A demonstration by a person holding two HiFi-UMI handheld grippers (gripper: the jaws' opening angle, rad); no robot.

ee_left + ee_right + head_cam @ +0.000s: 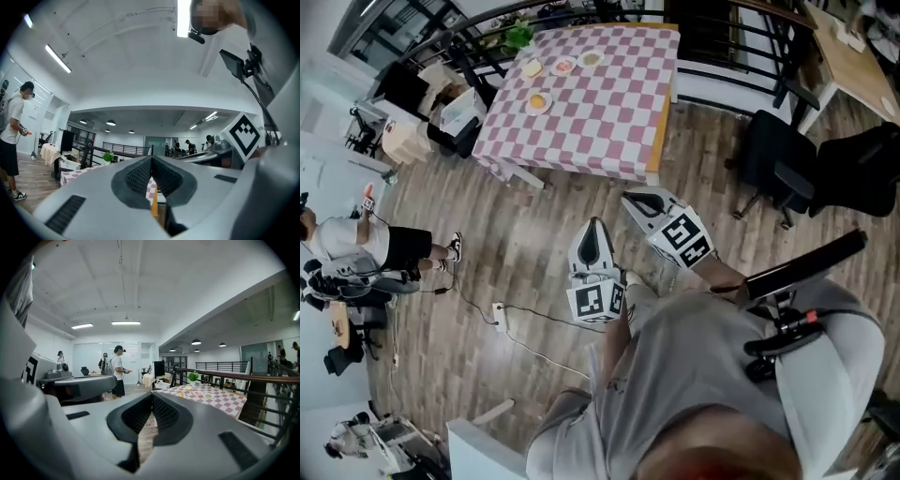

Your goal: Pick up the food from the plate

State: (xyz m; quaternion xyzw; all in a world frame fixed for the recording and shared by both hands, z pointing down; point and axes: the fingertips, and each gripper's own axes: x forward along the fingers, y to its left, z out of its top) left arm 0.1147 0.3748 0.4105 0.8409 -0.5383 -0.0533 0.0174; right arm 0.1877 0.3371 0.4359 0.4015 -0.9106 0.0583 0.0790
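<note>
Food (538, 99) lies on four small plates (564, 66) grouped at the far left corner of the checked-cloth desk (609, 122). The nearest plate, by the left edge, carries a yellow-orange piece too small to name. Wooden floor (525, 234) separates the desk from both grippers, so the food is well apart from them, ahead and to the left in the head view. The right gripper (628, 196) is held slightly nearer the desk than the left gripper (593, 223). Its fingers (164, 413) are pressed together on nothing, and the plates show just right of their line. The left fingers (136, 177) are likewise closed and empty. An approach across the floor probably has to come before any reach.
</note>
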